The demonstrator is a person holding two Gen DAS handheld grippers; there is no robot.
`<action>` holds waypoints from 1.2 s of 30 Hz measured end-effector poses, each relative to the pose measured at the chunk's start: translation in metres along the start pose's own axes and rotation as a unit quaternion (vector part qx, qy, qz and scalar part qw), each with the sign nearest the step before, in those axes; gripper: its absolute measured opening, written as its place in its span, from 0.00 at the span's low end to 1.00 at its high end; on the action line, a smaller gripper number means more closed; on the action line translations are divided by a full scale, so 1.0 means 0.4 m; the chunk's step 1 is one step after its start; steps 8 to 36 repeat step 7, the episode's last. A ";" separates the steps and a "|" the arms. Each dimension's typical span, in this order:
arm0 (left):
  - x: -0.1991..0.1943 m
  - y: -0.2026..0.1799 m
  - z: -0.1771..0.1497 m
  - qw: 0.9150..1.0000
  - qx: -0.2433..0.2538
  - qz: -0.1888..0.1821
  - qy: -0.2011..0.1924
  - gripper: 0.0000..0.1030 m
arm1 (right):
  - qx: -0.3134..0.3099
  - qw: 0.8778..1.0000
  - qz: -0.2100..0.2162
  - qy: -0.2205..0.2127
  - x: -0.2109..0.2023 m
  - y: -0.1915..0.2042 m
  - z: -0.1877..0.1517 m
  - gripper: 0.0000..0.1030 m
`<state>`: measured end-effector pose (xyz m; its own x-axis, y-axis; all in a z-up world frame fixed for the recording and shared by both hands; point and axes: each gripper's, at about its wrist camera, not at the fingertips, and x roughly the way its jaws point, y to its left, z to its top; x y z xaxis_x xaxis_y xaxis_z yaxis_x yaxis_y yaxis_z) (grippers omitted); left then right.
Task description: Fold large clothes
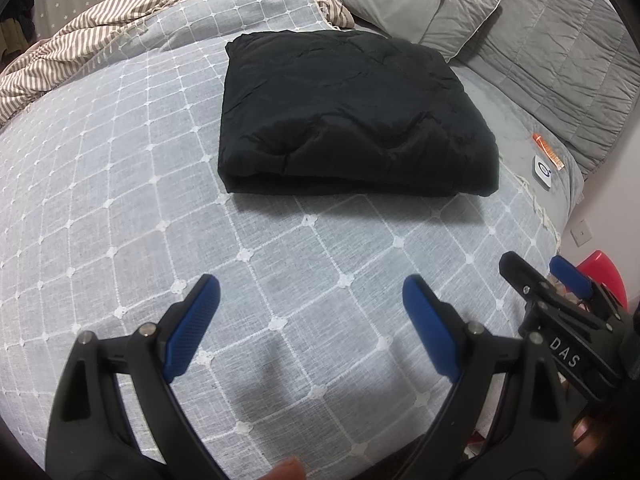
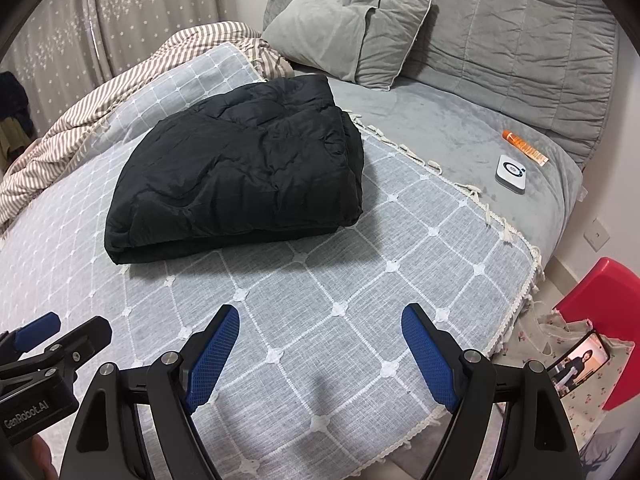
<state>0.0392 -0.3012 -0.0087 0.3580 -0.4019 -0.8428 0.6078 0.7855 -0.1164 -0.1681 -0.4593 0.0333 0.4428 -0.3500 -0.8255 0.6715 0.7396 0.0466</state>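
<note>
My left claw [image 1: 311, 320] hung with its jaws spread wide and nothing between them, over bare bedspread [image 1: 120, 200] near me; my right claw [image 2: 320, 344] was the same, wide and empty, just beside it on the right. The black garment [image 1: 344, 116] lay farther up the bed, already a thick, puffy folded bundle, apart from both claws, its near folded edge facing me. I judged the folding all but done, so the main risk was undoing it: the padded layers looked springy and slick, and a pinch on only the top layer could peel it back or slide the stack askew. A claw driven too low might snag the bedspread's raised weave and drag it, garment and all. On the right the fringed edge [image 2: 472, 196] of the bedspread lay just beside the bundle, with grey sheet beyond it holding a white gadget [image 2: 511, 174] and an orange tube [image 2: 524, 146], well apart from the garment but in the path of a wide sweep. A striped blanket [image 1: 80, 48] crowded the far left and a pillow [image 2: 348, 32] sat just beyond the bundle. The best open room was the broad stretch between me and the garment; the bed's right edge dropped off near my right claw.
</note>
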 end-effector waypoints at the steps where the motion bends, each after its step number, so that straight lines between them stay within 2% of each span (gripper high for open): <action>1: 0.002 0.000 0.001 1.000 0.000 -0.001 0.001 0.90 | 0.000 1.000 0.000 0.000 0.000 0.001 0.000 0.82; 6: 0.006 -0.003 0.001 1.000 -0.001 -0.011 0.003 0.90 | 0.000 1.000 -0.001 0.000 -0.003 0.003 -0.001 0.82; 36: 0.003 0.000 -0.001 1.000 -0.002 -0.010 0.002 0.90 | 0.001 1.000 -0.001 -0.001 -0.004 0.005 0.001 0.82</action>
